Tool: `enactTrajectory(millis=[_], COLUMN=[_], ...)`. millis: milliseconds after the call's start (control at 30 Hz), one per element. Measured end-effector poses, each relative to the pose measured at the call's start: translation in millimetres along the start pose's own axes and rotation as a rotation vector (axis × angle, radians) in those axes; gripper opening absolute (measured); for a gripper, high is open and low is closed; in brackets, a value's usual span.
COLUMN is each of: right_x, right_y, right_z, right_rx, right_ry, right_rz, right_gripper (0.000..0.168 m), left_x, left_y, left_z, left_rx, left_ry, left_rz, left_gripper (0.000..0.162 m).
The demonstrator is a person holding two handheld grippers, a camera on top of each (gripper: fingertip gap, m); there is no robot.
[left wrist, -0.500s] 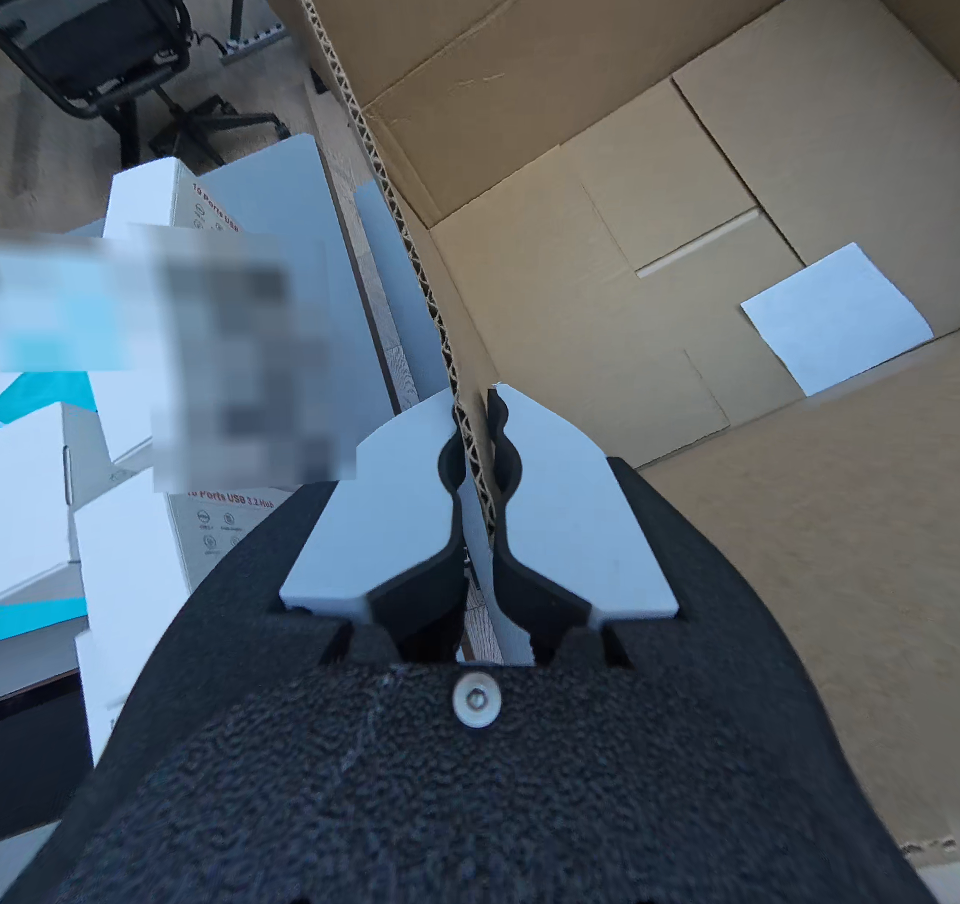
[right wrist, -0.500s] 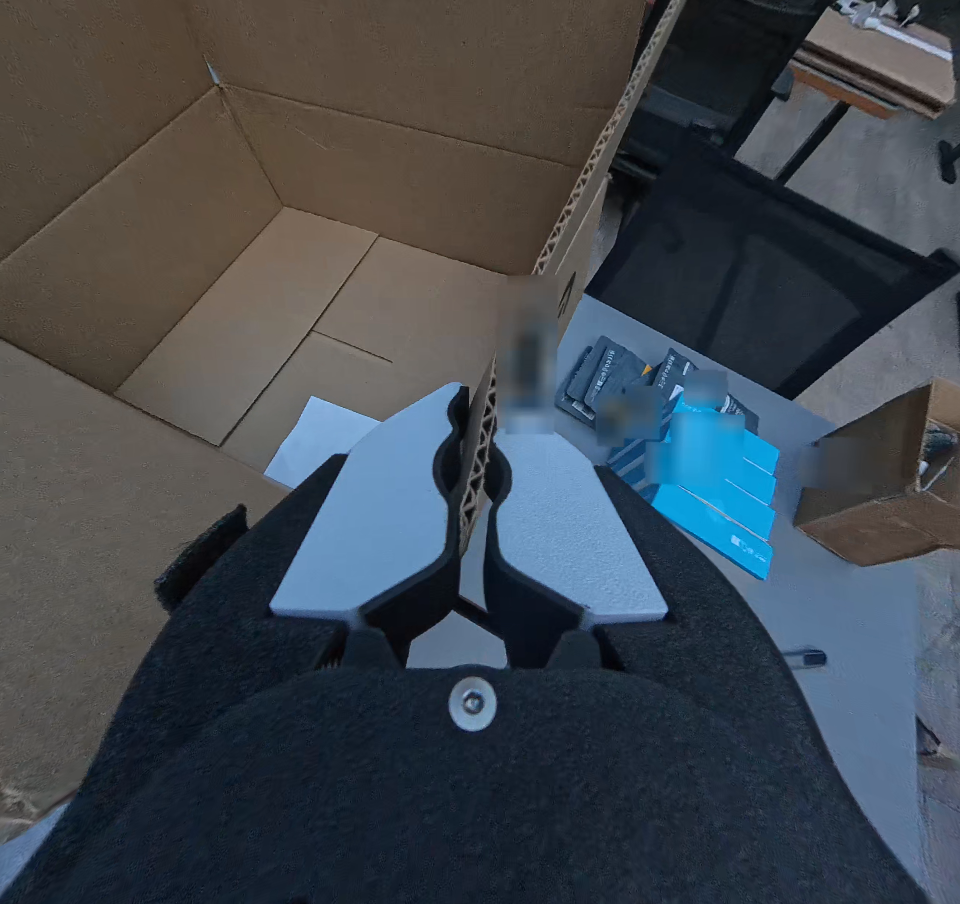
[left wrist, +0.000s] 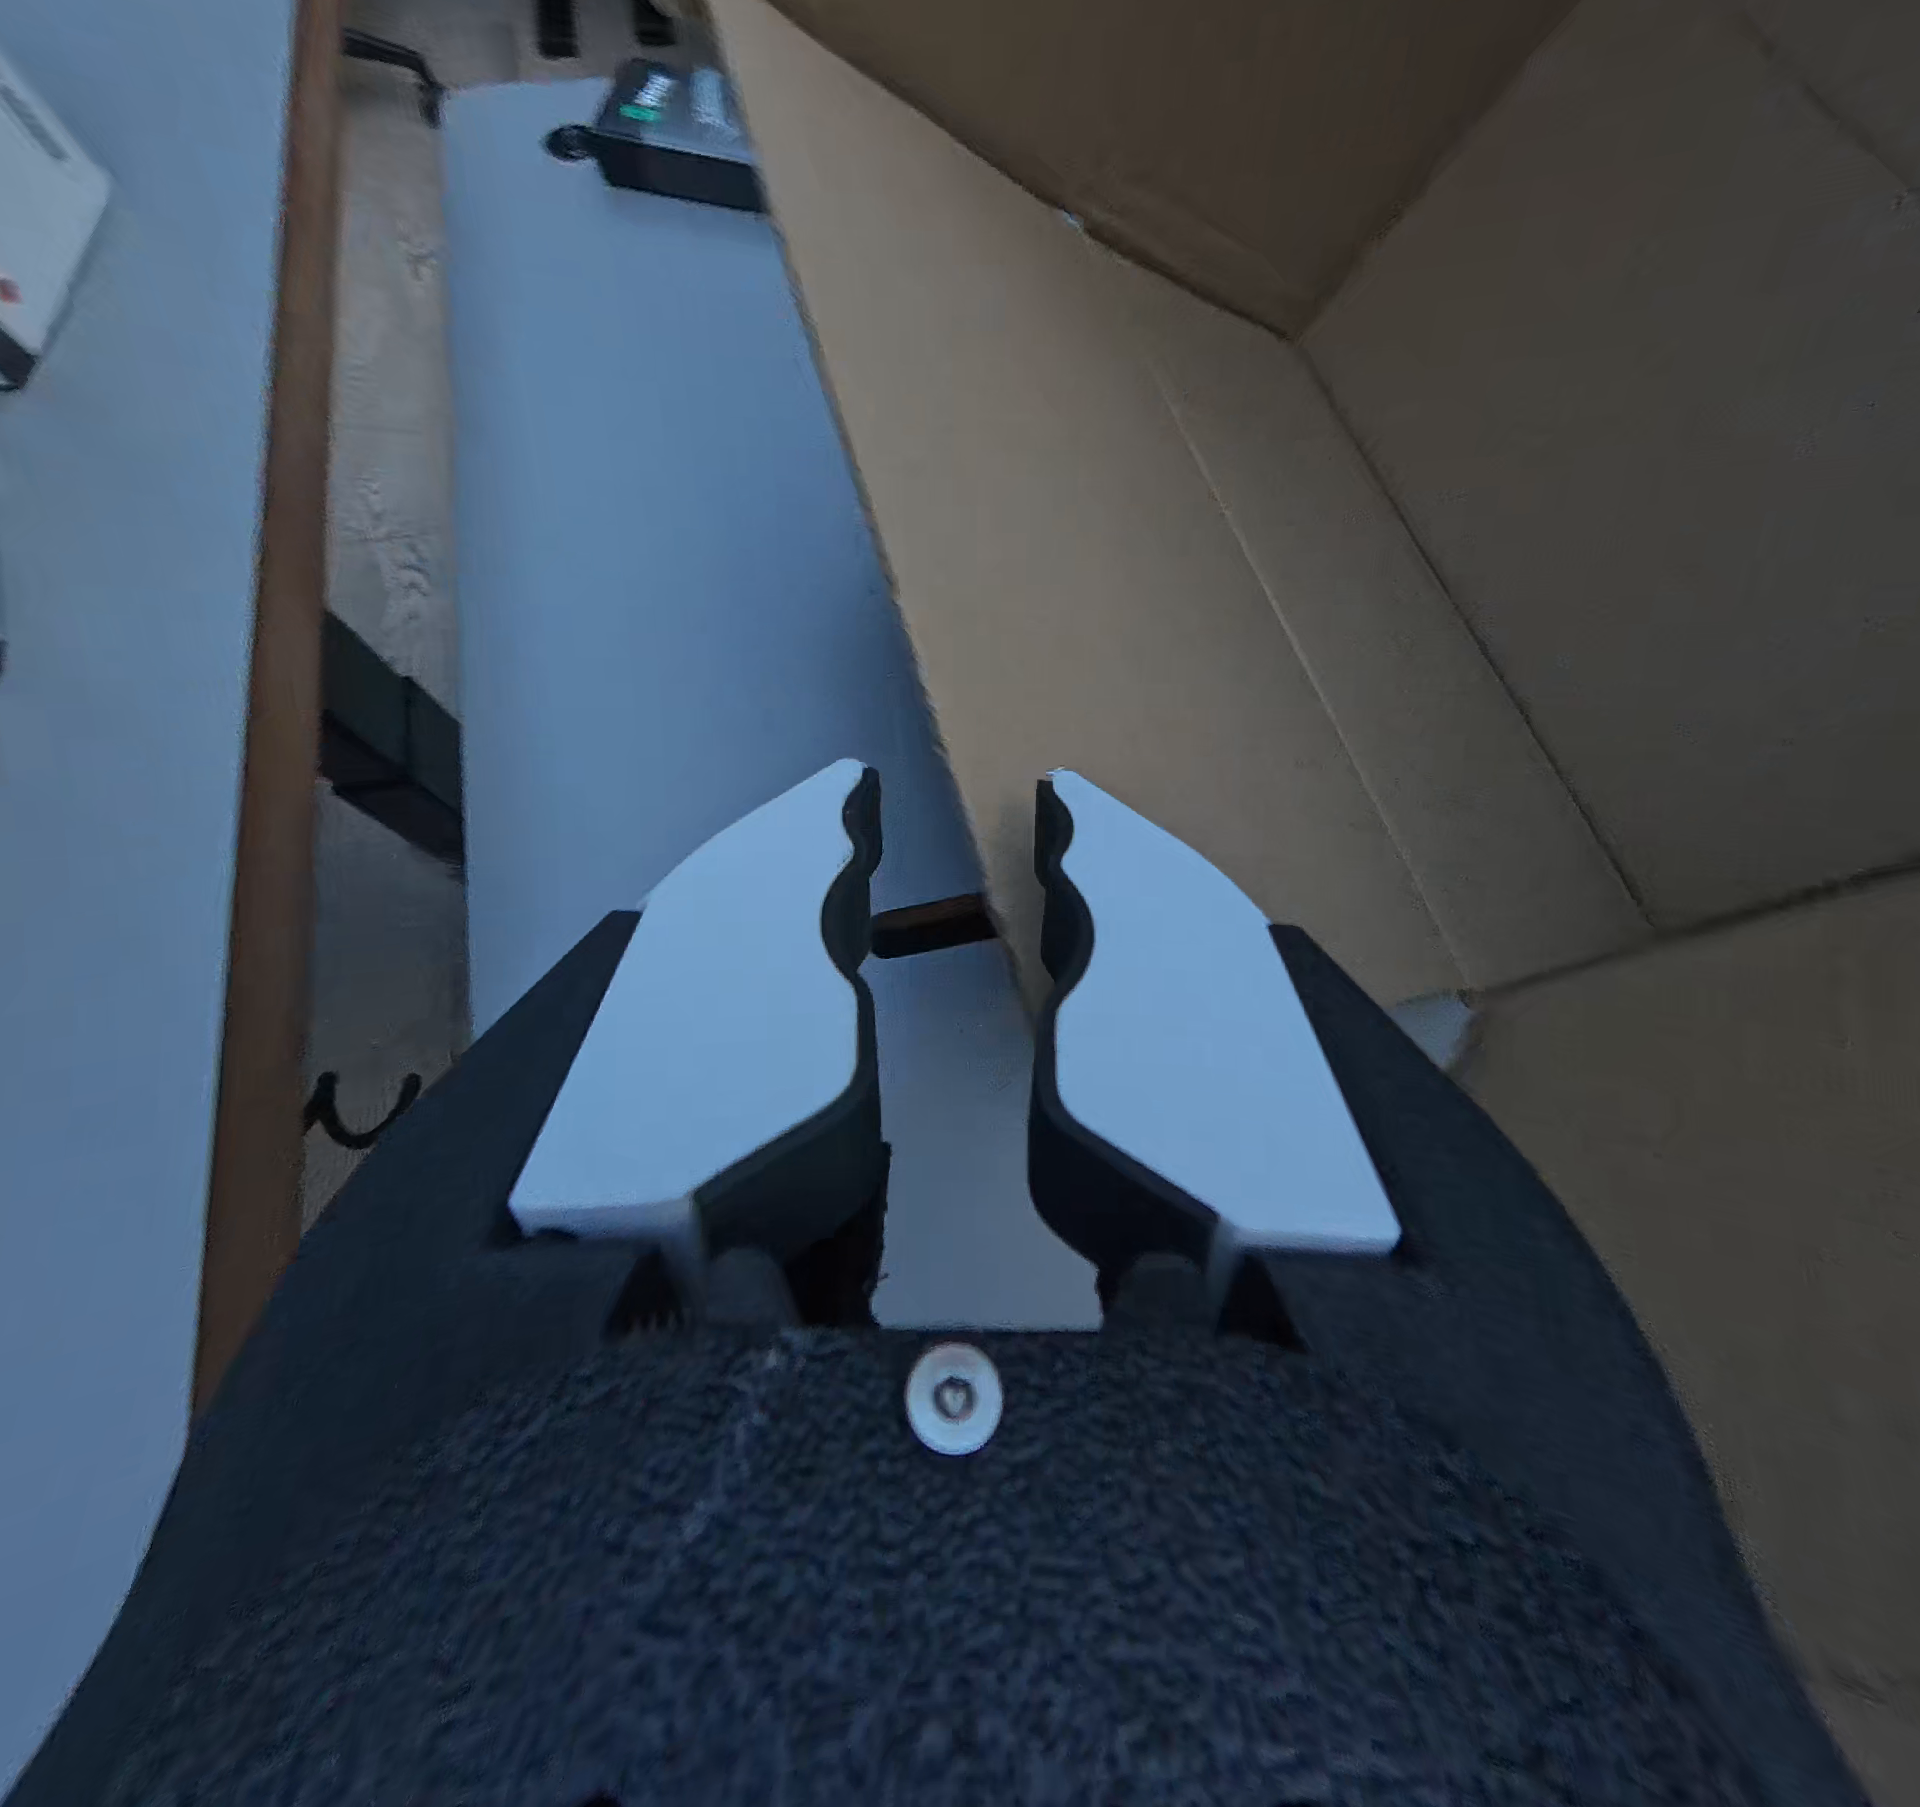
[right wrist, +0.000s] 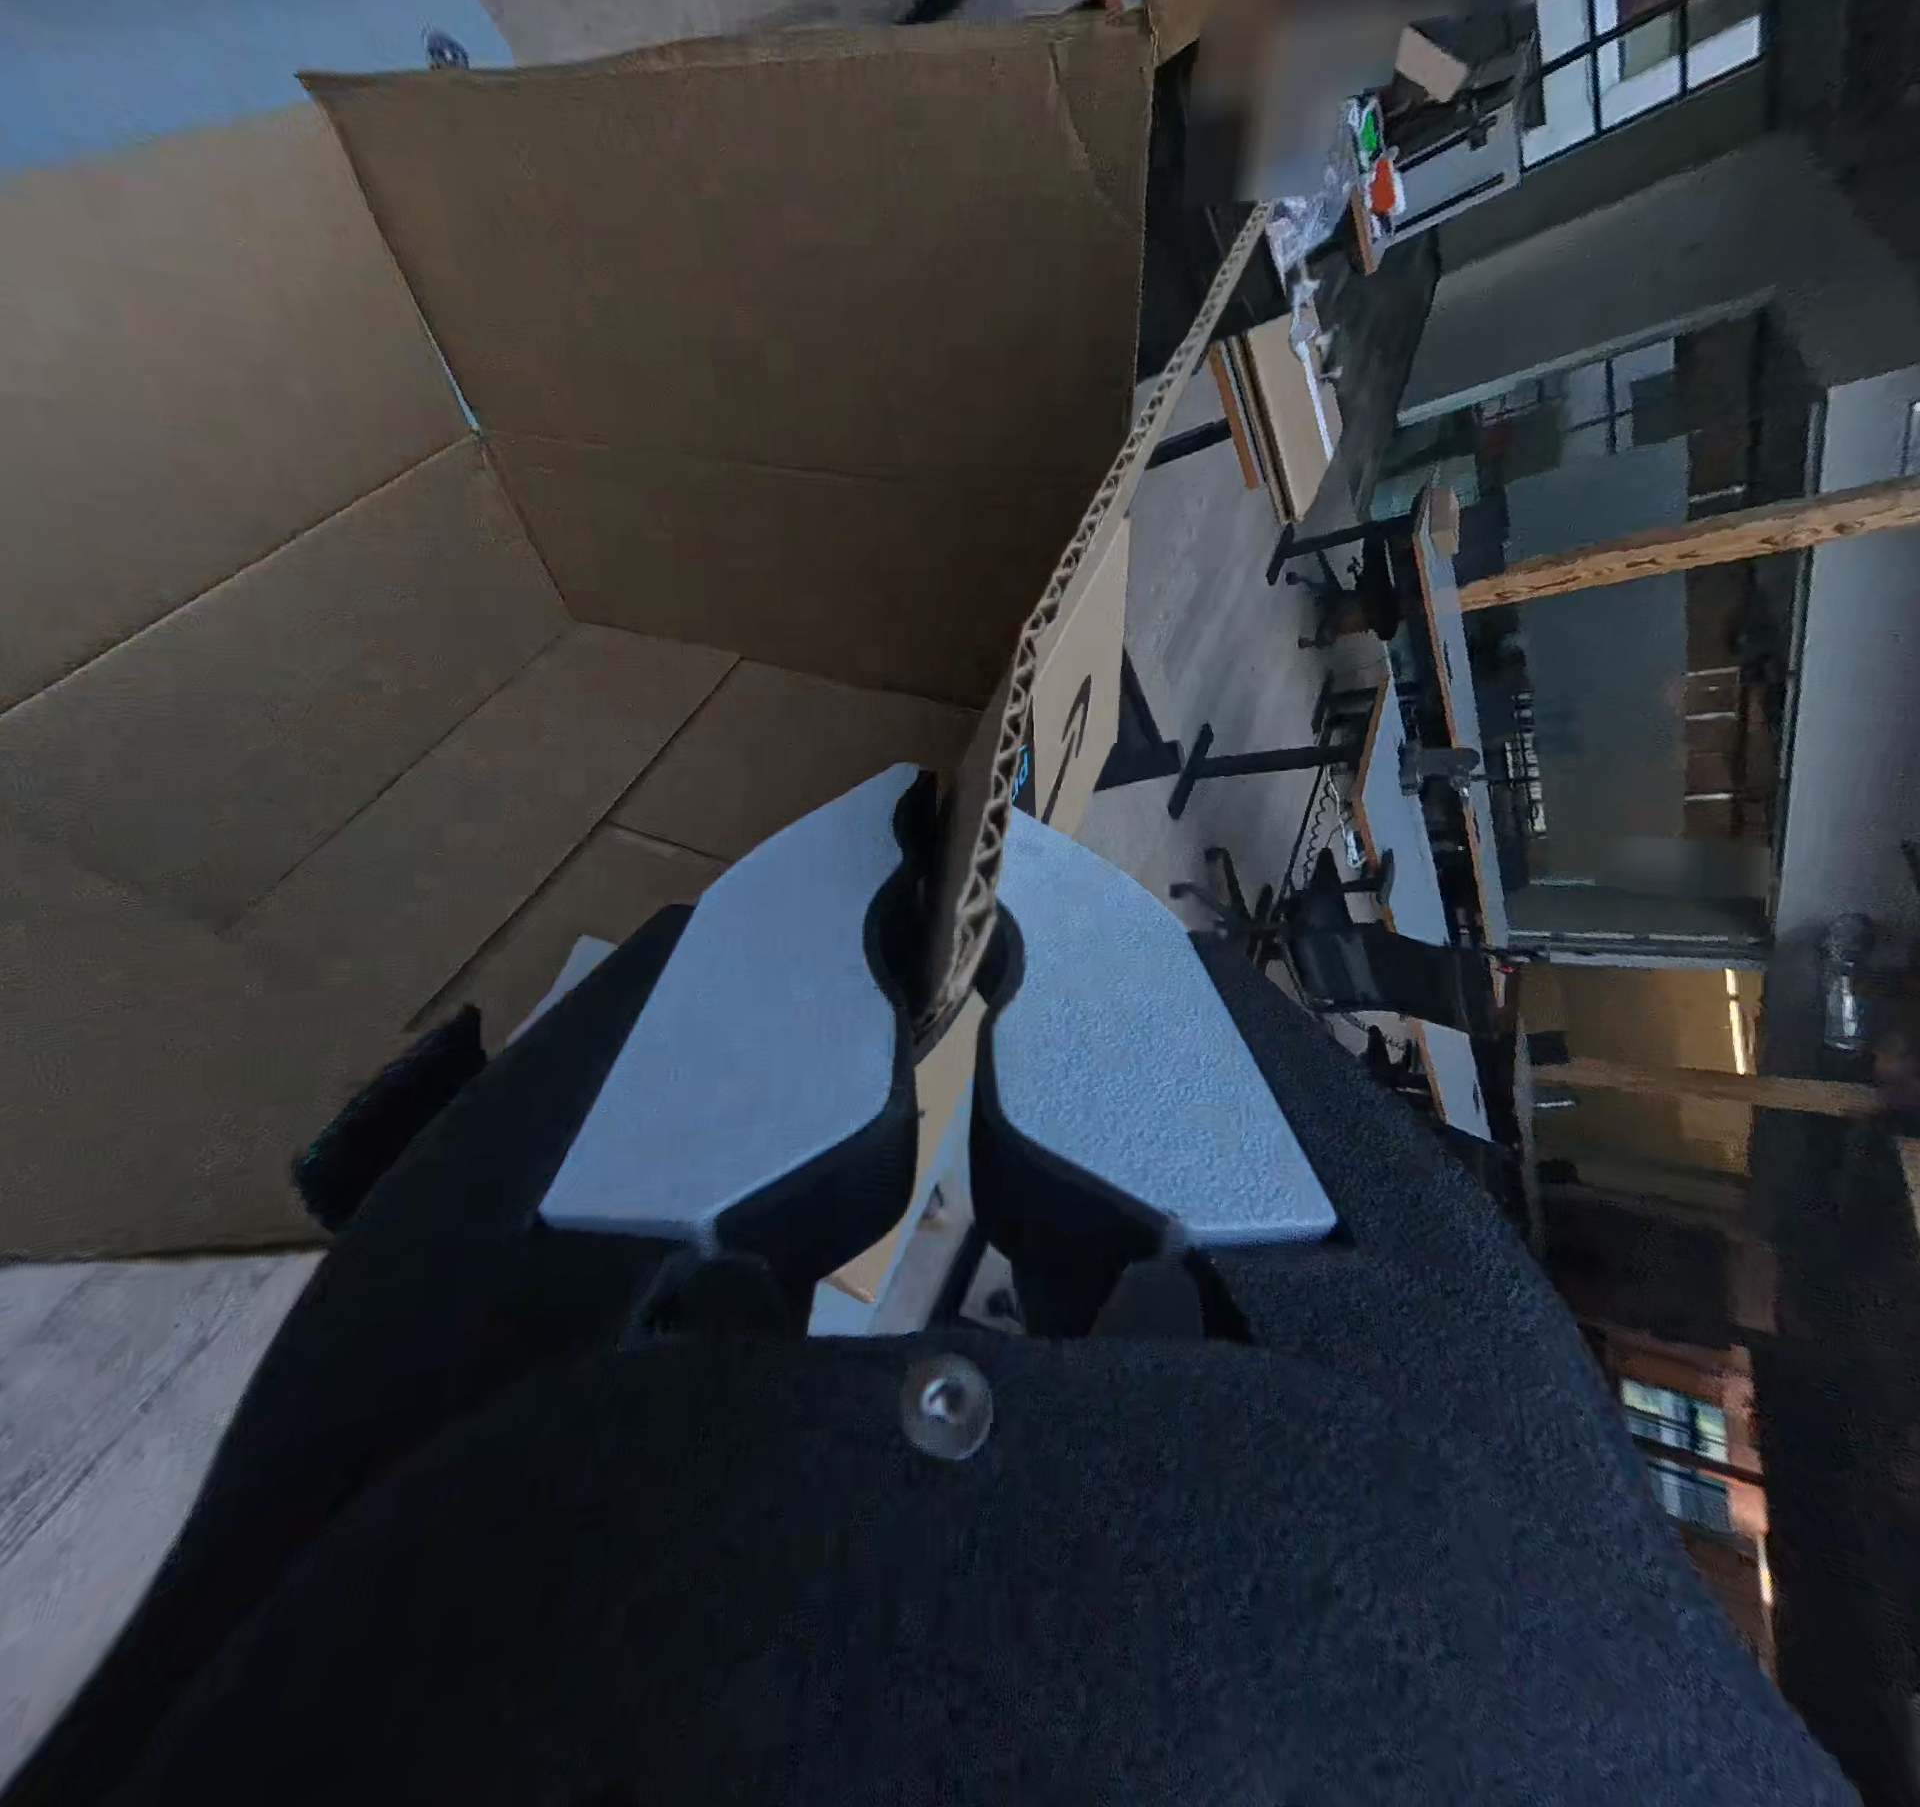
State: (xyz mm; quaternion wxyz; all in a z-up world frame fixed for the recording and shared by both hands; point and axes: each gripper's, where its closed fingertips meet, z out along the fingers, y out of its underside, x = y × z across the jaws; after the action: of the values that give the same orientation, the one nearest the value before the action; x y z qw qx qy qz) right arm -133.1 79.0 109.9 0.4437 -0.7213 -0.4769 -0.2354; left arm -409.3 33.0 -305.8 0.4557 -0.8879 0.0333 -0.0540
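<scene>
One hand-held gripper has a grip, the other has none. Your right hand-held gripper (right wrist: 961,884) is clamped on the corrugated edge of a flap of the big brown cardboard box (right wrist: 644,386). Your left hand-held gripper (left wrist: 956,801) is spread, empty, touching nothing, just beside the box's outer wall (left wrist: 1091,614).

Where it is: the box sits tipped, open mouth toward you. Whether it rests on the pale grey desk (left wrist: 644,614) I cannot tell.

Risks, as I judge them:
- A single pinch on thin board can bend or tear the flap, and the box could swing or twist round that point.
- The clamp sits low near the flap's corner, so a sideways pull may slip it out.
- A white sheet (right wrist: 582,968), only partly seen, lies inside the box. Tip further and it may slide.

Edges and room:
- Left side gives you a bare desk strip between the box wall and the desk's brown edge (left wrist: 281,614), with a gap and floor beyond.
- A black device (left wrist: 675,136) sits at the far end, near the box.
- Right side opens onto floor, with black-legged furniture (right wrist: 1340,936) well apart.
</scene>
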Motion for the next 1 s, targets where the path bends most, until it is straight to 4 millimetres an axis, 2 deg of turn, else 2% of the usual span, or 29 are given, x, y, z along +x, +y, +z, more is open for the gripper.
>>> enactTrajectory(millis=[33,100,133,200,233,267,300,333,367,400,433,467,500,533,567,600,633,667,767,800,833,933,1000], right_x=[-15.3,-44.3,-54.1,-84.7,-102.0,-116.9,-129.6,-141.8,-150.8,-156.0,-155.1,-145.0,-125.6,-95.7,-58.4,-20.6,11.1,34.8,77.0,81.7,76.2,53.5,52.6], right_y=[-11.3,-31.2,-39.1,-59.5,-70.1,-79.9,-88.8,-94.9,-100.2,-108.9,-119.2,-126.3,-127.9,-125.2,-120.5,-112.9,-101.8,-89.8,-67.1,-61.8,-57.7,-59.6,-68.8], right_z=[11.1,28.7,31.2,28.0,23.0,16.7,10.6,5.2,-0.7,-9.9,-23.8,-40.7,-57.4,-69.3,-72.8,-65.4,-45.6,-16.1,98.7,142.3,177.9,252.4,301.8], right_rx=[-0.047,-0.089,-0.096,-0.046,-0.018,0.012,0.044,0.069,0.104,0.178,0.279,0.386,0.49,0.588,0.685,0.752,0.765,0.745,0.694,0.654,0.625,0.563,0.552], right_ry=[-0.016,-0.032,-0.018,-0.119,-0.191,-0.243,-0.277,-0.312,-0.338,-0.367,-0.409,-0.451,-0.487,-0.495,-0.469,-0.443,-0.452,-0.498,-0.681,-0.736,-0.842,-1.221,-1.262], right_rz=[-0.048,-0.11,-0.137,-0.113,-0.102,-0.111,-0.126,-0.141,-0.159,-0.164,-0.135,-0.095,-0.059,-0.027,-0.007,-0.003,-0.013,-0.023,0.021,0.064,0.098,0.298,0.406], right_gripper=[0.003,0.005,0.008,0.022,0.028,0.033,0.056,0.082,0.101,0.105,0.104,0.1,0.092,0.085,0.079,0.073,0.075,0.083,0.082,0.084,0.086,0.098,0.104], left_x=[-11.5,-25.4,-25.0,-11.9,5.5,30.9,59.8,89.3,116.9,142.4,165.2,186.6,206.8,225.8,242.4,256.6,268.5,279.0,306.2,315.0,323.4,340.7,341.9], left_y=[-3.5,-18.4,-29.6,-58.3,-71.8,-81.6,-88.4,-94.4,-99.5,-103.2,-106.3,-108.7,-110.0,-109.9,-109.0,-107.7,-106.2,-104.6,-108.0,-113.4,-122.0,-149.1,-157.4], left_z=[-12.7,-56.5,-86.6,-161.4,-198.0,-228.2,-251.5,-269.7,-282.7,-290.8,-295.2,-296.9,-296.2,-292.8,-287.1,-279.9,-270.8,-260.4,-226.8,-216.2,-206.4,-174.2,-147.9], left_rx=[0.037,0.143,0.211,0.403,0.494,0.549,0.58,0.611,0.64,0.655,0.667,0.676,0.678,0.671,0.657,0.64,0.623,0.6,0.569,0.57,0.583,0.599,0.555], left_ry=[-0.029,-0.033,-0.013,0.005,0.021,0.047,0.066,0.082,0.095,0.114,0.138,0.173,0.215,0.255,0.284,0.302,0.31,0.305,0.226,0.199,0.177,0.071,-0.002], left_rz=[-0.035,-0.148,-0.201,-0.262,-0.251,-0.216,-0.168,-0.127,-0.098,-0.08,-0.082,-0.092,-0.103,-0.109,-0.115,-0.124,-0.131,-0.136,-0.121,-0.12,-0.133,-0.119,-0.117], left_gripper=[0.028,0.03,0.032,0.034,0.033,0.033,0.034,0.039,0.043,0.046,0.05,0.052,0.05,0.048,0.045,0.045,0.044,0.044,0.045,0.047,0.048,0.057,0.069])
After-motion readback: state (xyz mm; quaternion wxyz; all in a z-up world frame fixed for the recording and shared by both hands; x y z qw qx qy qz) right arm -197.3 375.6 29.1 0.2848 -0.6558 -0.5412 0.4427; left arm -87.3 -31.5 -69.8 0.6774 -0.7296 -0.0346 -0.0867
